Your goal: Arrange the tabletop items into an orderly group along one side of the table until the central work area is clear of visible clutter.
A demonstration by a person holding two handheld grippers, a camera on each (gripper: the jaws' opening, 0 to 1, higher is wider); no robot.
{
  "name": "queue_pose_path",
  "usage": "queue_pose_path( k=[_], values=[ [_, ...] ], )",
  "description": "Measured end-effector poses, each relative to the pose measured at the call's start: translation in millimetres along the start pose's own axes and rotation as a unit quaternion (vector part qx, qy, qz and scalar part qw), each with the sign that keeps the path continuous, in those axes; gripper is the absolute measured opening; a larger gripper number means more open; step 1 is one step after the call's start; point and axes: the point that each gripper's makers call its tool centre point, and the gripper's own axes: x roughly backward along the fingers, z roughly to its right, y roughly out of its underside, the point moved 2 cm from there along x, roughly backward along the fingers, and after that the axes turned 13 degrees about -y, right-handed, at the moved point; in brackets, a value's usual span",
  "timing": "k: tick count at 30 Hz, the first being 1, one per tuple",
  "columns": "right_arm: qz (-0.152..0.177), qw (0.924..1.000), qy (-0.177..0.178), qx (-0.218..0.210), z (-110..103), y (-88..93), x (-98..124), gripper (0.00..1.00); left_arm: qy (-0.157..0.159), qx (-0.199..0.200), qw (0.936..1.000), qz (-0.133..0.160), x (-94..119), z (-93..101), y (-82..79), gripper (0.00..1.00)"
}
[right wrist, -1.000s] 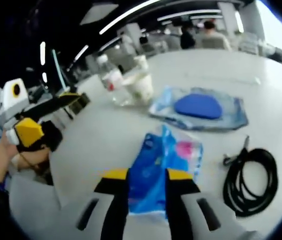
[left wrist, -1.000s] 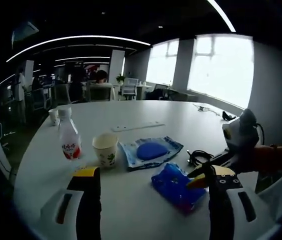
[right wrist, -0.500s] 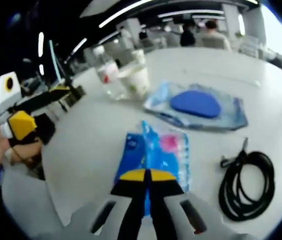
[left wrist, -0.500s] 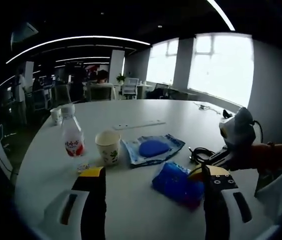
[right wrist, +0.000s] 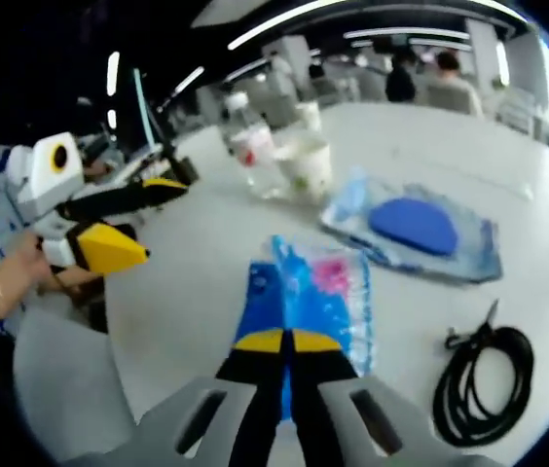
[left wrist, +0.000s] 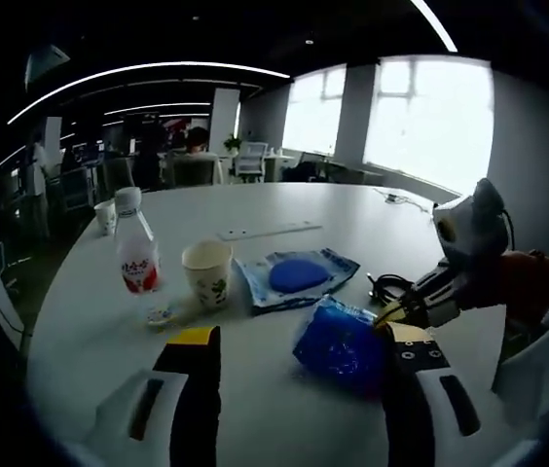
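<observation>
In the right gripper view the right claw (right wrist: 287,342) has its two jaws pressed together on the near edge of a blue plastic packet (right wrist: 311,292), which lies on the white bench (right wrist: 197,263). In the left gripper view that packet (left wrist: 338,342) sits just beyond the left claw (left wrist: 299,350), near its right jaw, with the right claw touching the packet's right edge. The left claw's jaws stand wide apart and hold nothing.

Beyond the packet lies a clear bag with a blue oval pad inside (left wrist: 294,277), flat on the bench. Left of it stands a paper cup (left wrist: 207,273), and further left a small bottle with a red label (left wrist: 136,258). A small cap-like object (left wrist: 163,314) lies just in front of the bottle. A second, smaller cup (left wrist: 105,216) stands far left. A coiled black cable (right wrist: 481,385) lies to the right of the packet, apart from it. A pale flat strip (left wrist: 268,230) lies further back on the bench.
</observation>
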Motion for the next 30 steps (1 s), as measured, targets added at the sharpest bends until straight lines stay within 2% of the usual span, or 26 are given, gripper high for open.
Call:
queue_pose_path(
  k=[5, 9, 11, 13, 18, 20, 24, 30],
  values=[
    [-0.017, 0.9993, -0.029, 0.018, -12.0, -0.5, -0.3, 0.0, 0.007, -0.014, 0.9997, -0.017, -1.9, -0.7, 9.2, 0.59],
    [-0.043, 0.9962, -0.07, 0.03, -23.6, 3.8, -2.3, 0.0, 0.006, -0.031, 0.9992, -0.024, -3.3, -1.1, 16.1, 0.53],
    [-0.043, 0.9958, -0.075, 0.031, -25.5, 3.9, -3.4, 0.0, 0.01, -0.036, 0.9988, -0.031, -3.7, 0.2, 21.2, 0.52],
    [-0.061, 0.9933, -0.088, 0.043, -29.6, 8.2, -4.9, 0.0, 0.01, -0.038, 0.9985, -0.037, -4.6, 0.4, 26.3, 0.51],
    [-0.084, 0.9885, -0.114, 0.055, -37.1, 15.0, -9.2, 0.0, 0.016, -0.064, 0.9962, -0.057, -5.7, 3.0, 39.1, 0.43],
    [-0.088, 0.9874, -0.118, 0.058, -38.5, 16.1, -10.2, 0.0, 0.017, -0.078, 0.9946, -0.065, -5.9, 3.8, 44.4, 0.37],
    [-0.1, 0.9844, -0.127, 0.069, -40.6, 18.1, -11.0, 0.0, 0.022, -0.066, 0.9949, -0.073, -6.0, 5.1, 49.4, 0.35],
    [-0.123, 0.9791, -0.133, 0.093, -40.0, 22.9, -13.3, 0.0, 0.031, -0.069, 0.9934, -0.086, -6.7, 9.3, 57.8, 0.29]
  ],
)
